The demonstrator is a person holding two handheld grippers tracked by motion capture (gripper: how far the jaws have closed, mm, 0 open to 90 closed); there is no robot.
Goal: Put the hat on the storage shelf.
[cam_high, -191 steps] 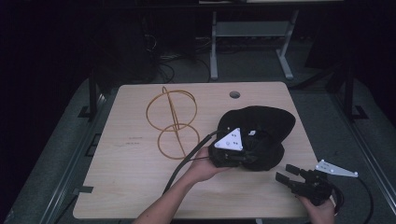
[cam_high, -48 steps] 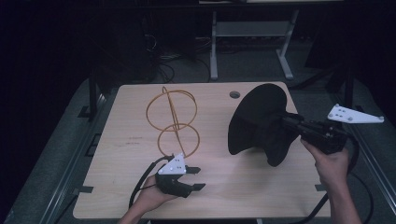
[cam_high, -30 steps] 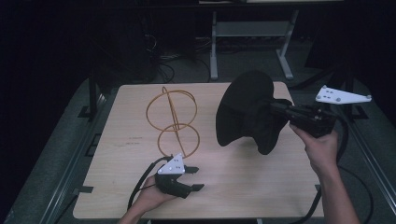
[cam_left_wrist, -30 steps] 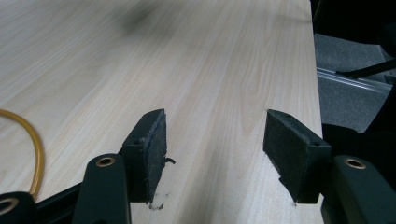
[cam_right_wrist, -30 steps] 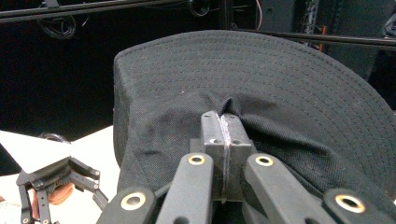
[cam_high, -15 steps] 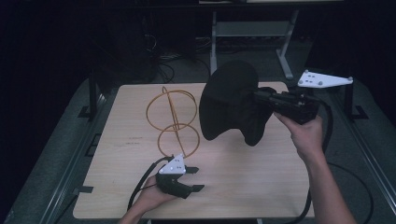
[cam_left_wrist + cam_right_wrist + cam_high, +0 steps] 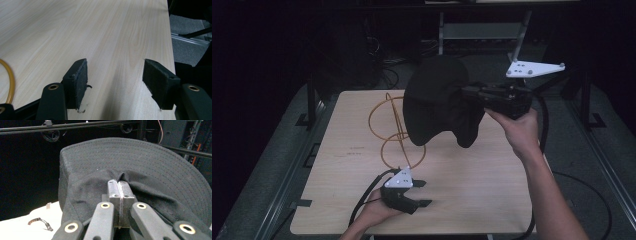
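From above, your right tool (image 7: pixel 469 92) holds the black cap (image 7: pixel 437 105) in the air over the worktop (image 7: pixel 492 185), just beside the wire stand (image 7: pixel 398 131). Your left tool (image 7: pixel 419 192) rests low near the front edge.

Left gripper view: its jaws are spread over bare wood.

Right gripper view: jaws pinched on cap fabric.

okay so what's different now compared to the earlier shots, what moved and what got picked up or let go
The black cap left the table: the left gripper let it go and drew back to the near edge, jaws open; the right gripper clamped it and carried it up toward the wire stand. The stand and table stayed put.
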